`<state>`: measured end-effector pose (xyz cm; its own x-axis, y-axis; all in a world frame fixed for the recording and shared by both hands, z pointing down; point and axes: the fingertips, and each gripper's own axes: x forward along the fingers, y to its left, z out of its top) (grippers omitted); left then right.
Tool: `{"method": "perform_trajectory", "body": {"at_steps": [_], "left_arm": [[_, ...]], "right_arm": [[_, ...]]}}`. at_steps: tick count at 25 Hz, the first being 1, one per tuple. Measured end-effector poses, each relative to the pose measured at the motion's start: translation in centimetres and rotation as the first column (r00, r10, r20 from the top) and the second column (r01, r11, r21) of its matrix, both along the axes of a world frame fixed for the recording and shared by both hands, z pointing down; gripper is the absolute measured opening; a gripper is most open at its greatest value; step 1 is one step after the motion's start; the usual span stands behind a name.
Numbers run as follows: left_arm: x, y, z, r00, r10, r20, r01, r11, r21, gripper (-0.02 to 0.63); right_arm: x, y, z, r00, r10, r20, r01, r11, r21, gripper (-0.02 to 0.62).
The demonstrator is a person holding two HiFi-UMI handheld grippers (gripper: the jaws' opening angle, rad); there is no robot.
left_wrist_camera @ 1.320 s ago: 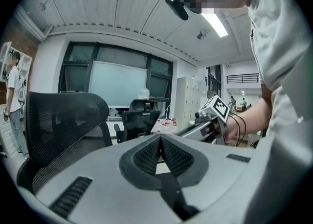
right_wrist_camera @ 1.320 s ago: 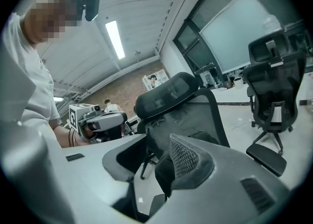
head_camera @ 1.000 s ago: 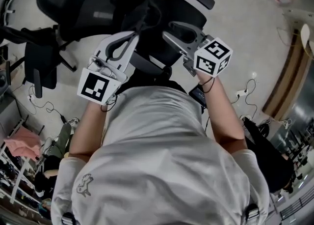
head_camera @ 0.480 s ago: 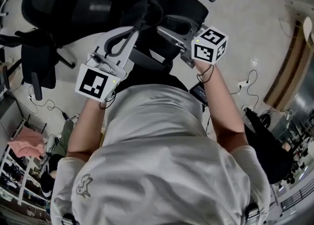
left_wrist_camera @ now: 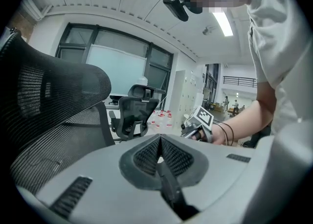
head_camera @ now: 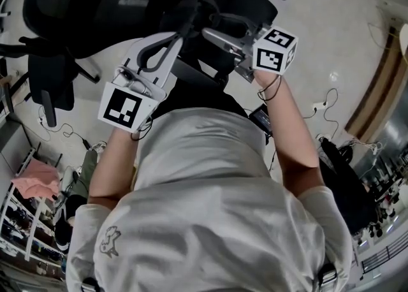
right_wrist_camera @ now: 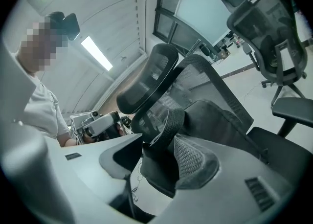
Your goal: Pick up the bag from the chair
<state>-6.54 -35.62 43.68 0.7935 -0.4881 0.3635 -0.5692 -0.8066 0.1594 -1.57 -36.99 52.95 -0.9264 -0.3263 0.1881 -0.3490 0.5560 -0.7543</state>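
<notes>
- One black bag (right_wrist_camera: 215, 120) sits on the seat of the chair (right_wrist_camera: 151, 74) and leans back against the mesh backrest. Its strap (right_wrist_camera: 168, 127) stands up in a loop at the near side.
- Of the two tools, the right tongs (right_wrist_camera: 159, 139) have just been opening and now stand wide apart. The strap runs up between them, and neither pad seems to press on it.
- Meanwhile the left tongs (left_wrist_camera: 160, 140) are closed tip to tip. They appear to hold nothing, though the dark slit under the pads is too dim to be sure.
- Soft cloth all over, the bag will likely sag and fold when it is lifted, not keep its shape. The body looks padded and fairly full, so it should be treated as having some weight.
- Flat and woven, the strap looks like the best place to take hold. It is thin enough to fit between the pads, rough enough not to slip, and sewn on to carry the load.
- Clamping should go across the strap's flat width, near the top of the loop, so that the bag hangs straight beneath.
- Pinching the body cloth is a poorer choice, since loose fabric may pull out of the pads.
- Once lifted, the bag may swing or drag against the backrest, so a slow, straight rise suits it.
</notes>
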Motion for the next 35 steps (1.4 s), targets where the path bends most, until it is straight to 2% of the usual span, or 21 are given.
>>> {"method": "perform_trajectory", "body": {"at_steps": [9,20,30,35], "left_arm": [[-1.0,-0.8,0.9,1.000,-0.007,0.002,0.007,1.000,-0.016,0.012],[-0.9,-0.5,0.6,1.000,-0.012,-0.006,0.012,1.000,-0.013,0.012],[-1.6,-0.8,-0.7,1.000,-0.024,-0.014,0.024,1.000,0.011,0.012],[-2.2,-1.2,-1.3,0.999,-0.038,-0.018,0.039,0.999,0.020,0.012]], "right_arm": [[-1.5,-1.5,0.1,0.995,0.007,0.095,-0.005,1.000,-0.022,0.187],[-2.4,-1.4,-2.5,0.980,-0.010,0.199,0.008,1.000,0.008,0.187],[-4.1,-2.3,-4.7,0.975,-0.047,0.218,0.036,0.998,0.051,0.187],[-5.4,-2.9,-5.3,0.968,-0.067,0.242,0.060,0.997,0.037,0.186]]}}
